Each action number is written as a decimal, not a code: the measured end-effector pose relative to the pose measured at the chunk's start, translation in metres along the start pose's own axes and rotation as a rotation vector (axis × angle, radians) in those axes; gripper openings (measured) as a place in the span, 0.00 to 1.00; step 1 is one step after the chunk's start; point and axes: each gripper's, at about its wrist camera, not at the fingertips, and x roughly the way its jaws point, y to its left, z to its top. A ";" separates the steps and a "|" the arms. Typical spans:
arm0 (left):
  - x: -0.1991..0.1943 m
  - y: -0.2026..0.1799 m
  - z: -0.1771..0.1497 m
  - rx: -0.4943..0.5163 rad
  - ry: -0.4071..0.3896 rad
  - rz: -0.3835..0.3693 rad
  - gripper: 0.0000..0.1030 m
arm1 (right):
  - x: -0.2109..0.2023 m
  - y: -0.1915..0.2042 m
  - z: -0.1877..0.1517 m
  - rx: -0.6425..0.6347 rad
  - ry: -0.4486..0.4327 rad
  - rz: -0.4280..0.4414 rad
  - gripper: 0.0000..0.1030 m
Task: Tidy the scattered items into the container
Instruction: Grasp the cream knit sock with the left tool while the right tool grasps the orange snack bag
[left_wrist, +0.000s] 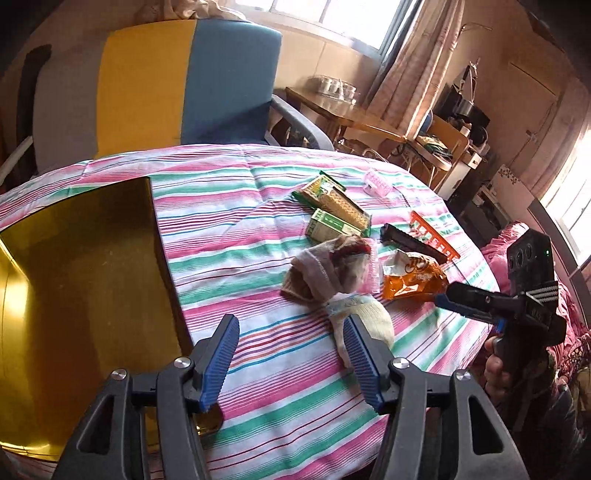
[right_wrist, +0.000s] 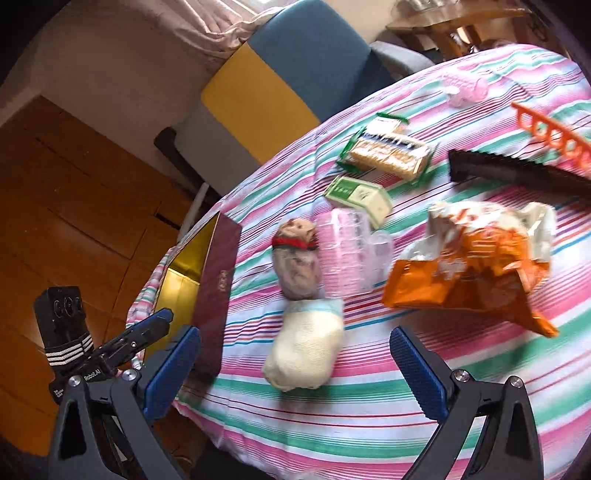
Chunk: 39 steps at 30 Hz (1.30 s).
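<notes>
While both tongs gape, the cream sock (right_wrist: 303, 354) lies between the right tongs (right_wrist: 295, 373)

A gold-lined box (left_wrist: 74, 258) with a maroon outer wall (right_wrist: 218, 291) stands open at the bench edge. Beside it a cream rolled sock (right_wrist: 303, 350) and a grey-brown sock with a red band (right_wrist: 297, 262) are seen lying end to end. An orange snack bag (right_wrist: 472, 266), crumpled, is seen near a biscuit pack (right_wrist: 388, 155), a green carton (right_wrist: 358, 195), a black comb (right_wrist: 517, 173), an orange comb (right_wrist: 554, 136) and pink rollers (right_wrist: 465, 88).
</notes>
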 end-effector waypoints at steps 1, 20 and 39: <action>0.005 -0.008 -0.001 0.019 0.012 -0.010 0.58 | -0.009 -0.006 0.000 0.005 -0.023 -0.024 1.00; 0.099 -0.064 -0.010 0.080 0.201 -0.096 0.62 | -0.049 -0.037 0.021 0.035 -0.159 -0.224 1.00; 0.066 -0.039 -0.036 0.045 0.170 -0.141 0.59 | 0.019 -0.048 0.037 -0.093 0.033 -0.407 0.73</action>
